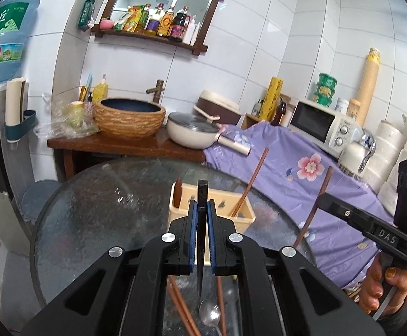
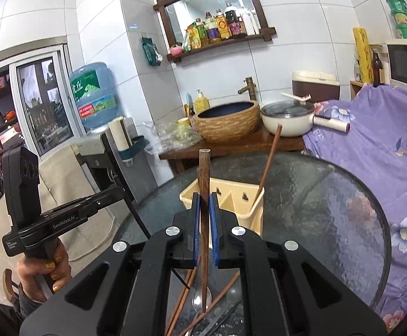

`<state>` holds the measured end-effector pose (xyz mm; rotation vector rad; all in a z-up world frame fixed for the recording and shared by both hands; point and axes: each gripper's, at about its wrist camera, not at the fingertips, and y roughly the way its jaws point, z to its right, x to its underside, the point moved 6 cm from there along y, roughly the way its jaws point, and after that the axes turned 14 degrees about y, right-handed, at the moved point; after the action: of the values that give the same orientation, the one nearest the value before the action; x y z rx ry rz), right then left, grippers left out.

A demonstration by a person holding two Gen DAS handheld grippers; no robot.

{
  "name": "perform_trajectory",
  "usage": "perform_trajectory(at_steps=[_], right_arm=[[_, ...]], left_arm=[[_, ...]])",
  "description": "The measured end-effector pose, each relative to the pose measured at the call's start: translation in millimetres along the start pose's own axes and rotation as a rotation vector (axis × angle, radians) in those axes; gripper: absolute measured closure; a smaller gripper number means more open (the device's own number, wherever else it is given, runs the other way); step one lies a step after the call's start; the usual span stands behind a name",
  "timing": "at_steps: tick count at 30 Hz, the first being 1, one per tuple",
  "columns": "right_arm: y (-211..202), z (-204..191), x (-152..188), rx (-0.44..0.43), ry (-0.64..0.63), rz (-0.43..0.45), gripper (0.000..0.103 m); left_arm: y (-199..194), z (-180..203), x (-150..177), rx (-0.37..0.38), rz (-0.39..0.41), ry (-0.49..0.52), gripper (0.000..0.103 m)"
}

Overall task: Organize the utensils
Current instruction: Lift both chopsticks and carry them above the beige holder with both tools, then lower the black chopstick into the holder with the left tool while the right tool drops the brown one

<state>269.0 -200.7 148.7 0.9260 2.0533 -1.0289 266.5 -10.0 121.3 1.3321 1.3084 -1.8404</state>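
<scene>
A cream utensil holder (image 1: 238,218) (image 2: 235,196) with compartments stands on the round glass table (image 1: 91,210). One brown chopstick (image 1: 252,179) (image 2: 269,159) leans in its right compartment. My left gripper (image 1: 202,207) is shut on a black chopstick (image 1: 202,196), held upright in front of the holder. My right gripper (image 2: 204,198) is shut on a brown chopstick (image 2: 204,173), also upright, near the holder; it shows in the left wrist view (image 1: 319,193). More brown chopsticks (image 1: 179,305) (image 2: 183,302) and a metal spoon (image 1: 209,313) (image 2: 200,298) lie on the table below the grippers.
A purple floral cloth (image 1: 301,173) covers a counter at the right with a microwave (image 1: 319,120). Behind the table a wooden stand holds a woven basin (image 1: 129,117) and a white lidded pan (image 1: 193,130). A water dispenser (image 1: 4,39) stands at the left.
</scene>
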Motion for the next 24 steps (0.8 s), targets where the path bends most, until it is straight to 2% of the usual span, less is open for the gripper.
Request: perform_trajectory(at_steps=[6, 12, 15, 19, 21, 24], right_arm=[[-2.4, -16.8, -51.4, -0.009, -0.005, 0.076, 0.095], [0.1, -32.5, -98.7, 0.012, -0.014, 0.165, 0.095], [5.0, -36.4, -114.1, 0.039, -0.030, 0.211, 0.095], [19.1, -32.4, -121.8, 0.083, -0.045, 0.255, 0.095], [32.6, -24.9, -118.9, 0.105, -0.041, 0.249, 0.095], [56.2, -5.7, -106.2, 0.124, -0.002, 0.217, 0.095]], left_arm=[[-6.3, -0.4, -58.8, -0.008, 0.081, 0.002, 0.096], [1.9, -8.0, -113.2, -0.063, 0.142, -0.006, 0.096], [8.9, -16.5, -124.4, -0.084, 0.159, -0.037, 0.096], [23.7, -27.9, -132.1, -0.149, 0.177, -0.058, 0.096], [33.5, -30.7, -129.6, -0.173, 0.173, -0.054, 0.096], [58.1, -33.9, -110.5, -0.170, 0.128, -0.071, 0.096]])
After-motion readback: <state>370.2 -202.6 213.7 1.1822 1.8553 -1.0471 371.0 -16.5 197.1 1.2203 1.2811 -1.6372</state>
